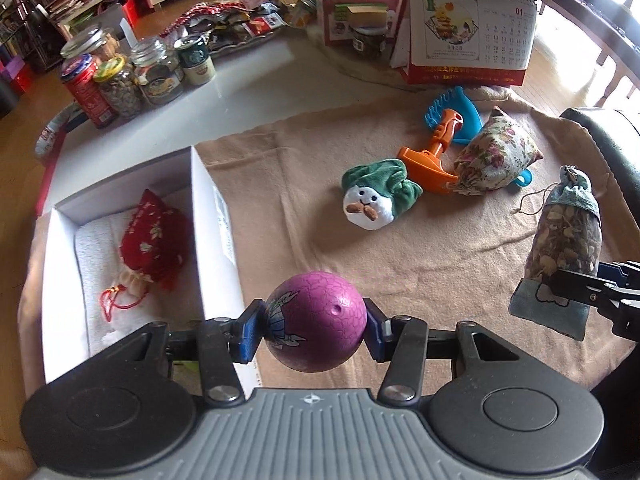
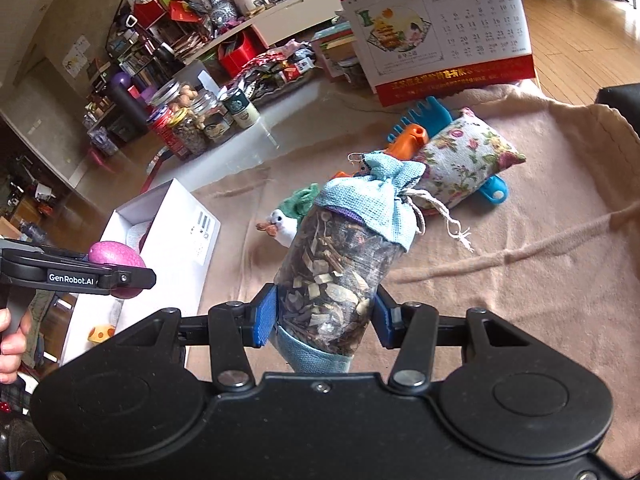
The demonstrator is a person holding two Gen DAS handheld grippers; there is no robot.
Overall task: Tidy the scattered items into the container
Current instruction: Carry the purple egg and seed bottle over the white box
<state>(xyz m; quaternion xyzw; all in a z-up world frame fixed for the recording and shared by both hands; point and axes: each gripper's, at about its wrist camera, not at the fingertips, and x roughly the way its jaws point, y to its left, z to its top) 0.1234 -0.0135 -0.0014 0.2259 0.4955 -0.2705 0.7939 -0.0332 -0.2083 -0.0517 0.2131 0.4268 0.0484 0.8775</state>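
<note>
My left gripper [image 1: 314, 322] is shut on a purple ball [image 1: 316, 320], held above the tan cloth just right of the white box [image 1: 208, 216]. The box holds a red pouch [image 1: 154, 236] on a white towel. My right gripper [image 2: 326, 312] is shut on a herb sachet [image 2: 340, 276] with a blue cloth top, lifted off the cloth; the sachet [image 1: 564, 252] also shows at the right of the left wrist view. On the cloth lie a green-and-white plush [image 1: 376, 200], an orange and blue toy rake [image 1: 440, 140] and a floral pouch [image 1: 496, 156].
Jars and cans [image 1: 132, 80] stand on the glass table behind the box. A desk calendar [image 1: 472, 32] and boxes stand at the back. A small mushroom toy [image 2: 102, 334] lies left of the box. A hand [image 2: 12, 340] holds the left gripper's handle.
</note>
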